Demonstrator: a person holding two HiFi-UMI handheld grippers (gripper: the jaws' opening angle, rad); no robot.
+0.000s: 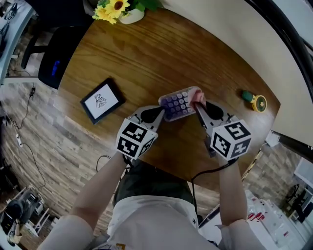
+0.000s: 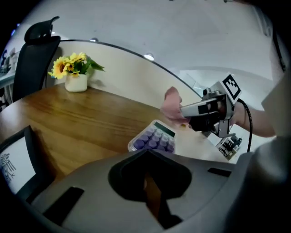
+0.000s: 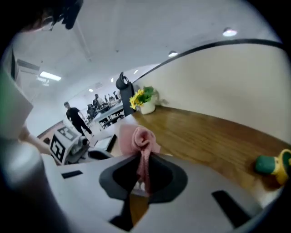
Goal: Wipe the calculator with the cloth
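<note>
A small calculator [image 1: 177, 103] with purple keys is over the wooden table [image 1: 146, 53], between my two grippers. My left gripper [image 1: 160, 113] is shut on its near left end; in the left gripper view the calculator [image 2: 154, 138] sticks out past the jaw tips, tilted up. The right gripper [image 1: 198, 104] is shut on a bunched pink cloth [image 1: 198, 94], which rests against the calculator's right end. In the right gripper view the cloth [image 3: 138, 139] bulges out above the jaws. From the left gripper view I see the right gripper [image 2: 200, 109] with the cloth [image 2: 172, 107] at its tip.
A black-framed tablet [image 1: 101, 100] lies on the table to the left. A white pot of sunflowers [image 1: 120, 9] stands at the far edge. A green and yellow tape measure [image 1: 254, 100] sits at the right. A black office chair [image 1: 54, 58] stands beyond the table's left side.
</note>
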